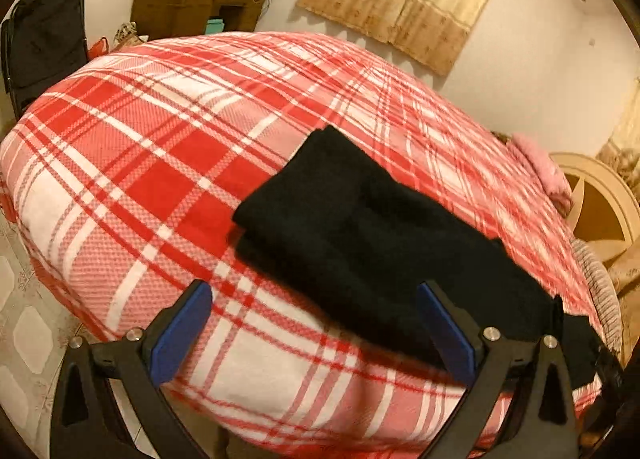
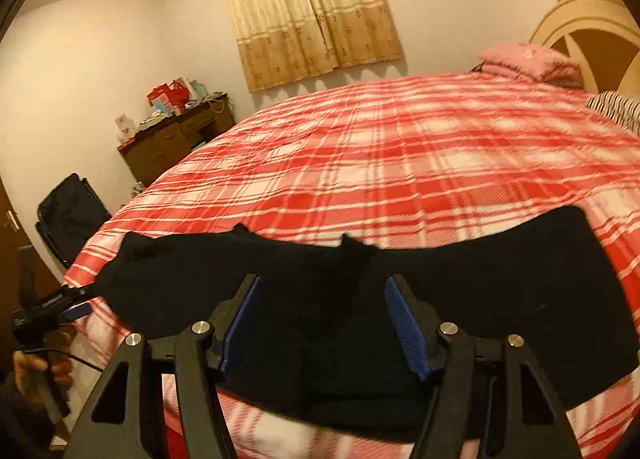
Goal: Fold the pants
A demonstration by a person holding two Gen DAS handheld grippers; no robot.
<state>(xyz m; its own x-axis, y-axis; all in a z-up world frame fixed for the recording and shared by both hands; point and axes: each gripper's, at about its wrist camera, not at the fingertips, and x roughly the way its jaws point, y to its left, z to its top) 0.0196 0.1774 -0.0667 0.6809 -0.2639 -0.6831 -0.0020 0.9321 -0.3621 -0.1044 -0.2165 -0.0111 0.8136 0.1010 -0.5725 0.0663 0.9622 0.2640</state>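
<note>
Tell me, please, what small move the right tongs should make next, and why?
Probably lower the open right tongs onto the near edge of the black fabric pants and pinch it: they lie partly folded on the red plaid bedspread, with nothing gripped.

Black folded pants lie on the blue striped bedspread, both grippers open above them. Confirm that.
Not quite: the bedspread is red and white plaid, not blue striped, as the right wrist view shows. The black folded pants do lie on it, with the right gripper and the left gripper open.

Both grippers (image 1: 314,299) (image 2: 323,291): jaws apart
</note>
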